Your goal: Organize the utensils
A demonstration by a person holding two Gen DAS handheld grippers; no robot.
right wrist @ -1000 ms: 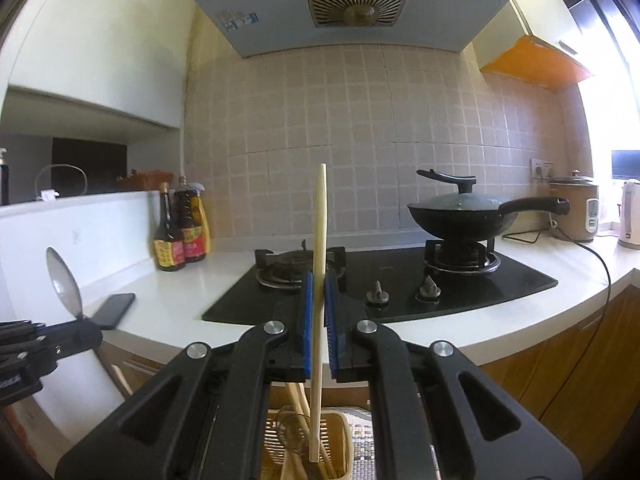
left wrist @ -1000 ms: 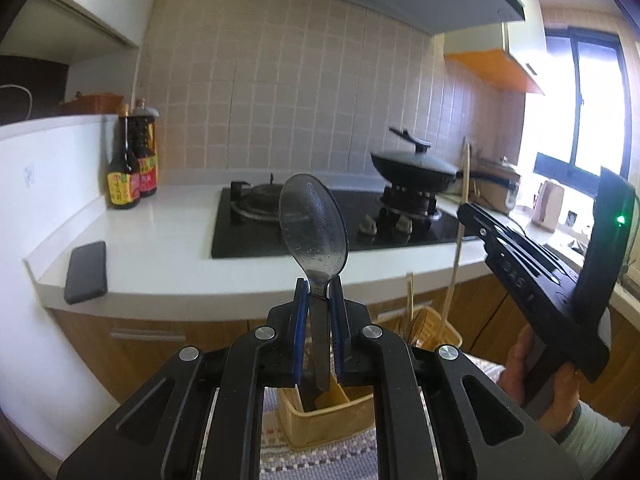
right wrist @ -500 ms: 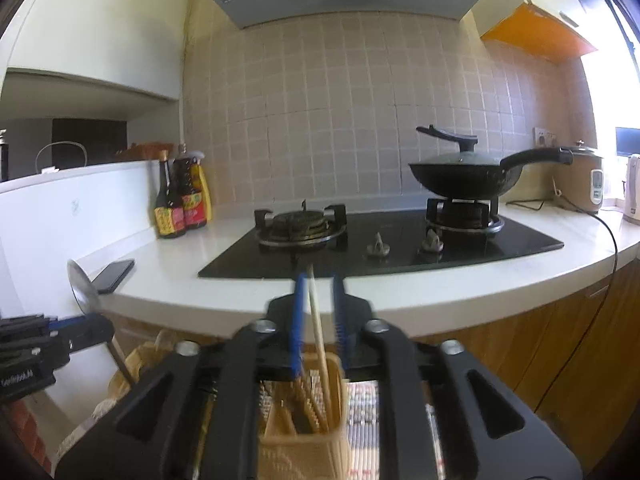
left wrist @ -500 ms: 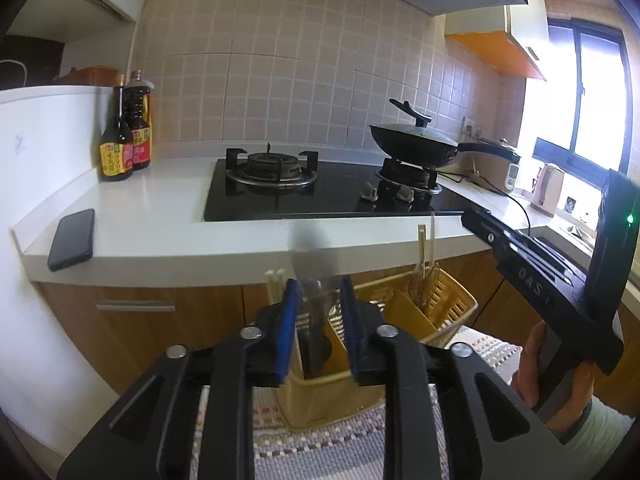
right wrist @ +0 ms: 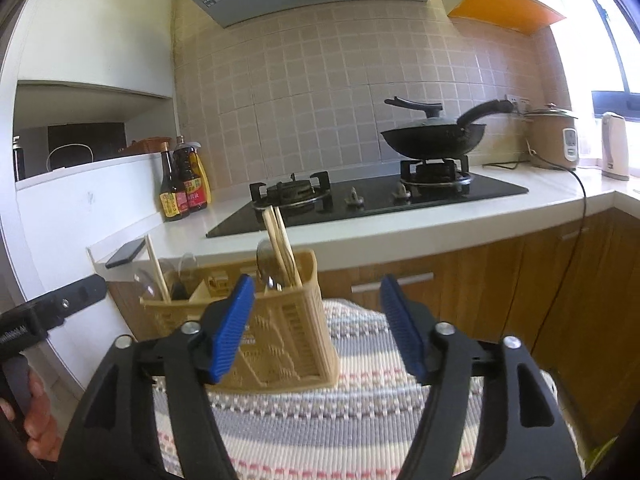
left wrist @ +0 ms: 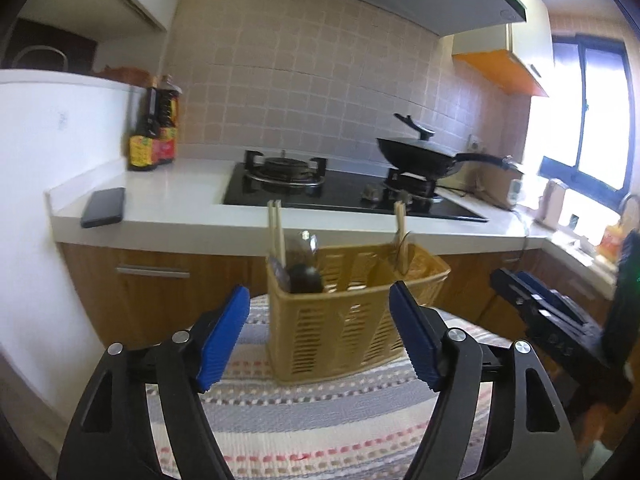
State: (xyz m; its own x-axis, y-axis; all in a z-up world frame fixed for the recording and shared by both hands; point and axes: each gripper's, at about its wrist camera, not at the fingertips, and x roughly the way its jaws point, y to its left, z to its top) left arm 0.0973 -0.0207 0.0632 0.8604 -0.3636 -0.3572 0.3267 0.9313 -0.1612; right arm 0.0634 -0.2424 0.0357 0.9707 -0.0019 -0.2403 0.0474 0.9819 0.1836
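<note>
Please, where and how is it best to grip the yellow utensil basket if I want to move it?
Probably grip the yellow utensil basket by its thin upper rim at a short end, coming from above. Its body looks too wide for the jaws, and chopsticks stick up inside.

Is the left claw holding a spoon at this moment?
No: the left claw is open with nothing between its blue pads; the spoon stands in the utensil basket.

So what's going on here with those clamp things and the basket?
A person is sorting utensils with a hand-held gripper in each hand. Both the left gripper and the right gripper are open and empty. The yellow basket sits on a striped cloth, with chopsticks and a spoon standing in its compartments.
</note>
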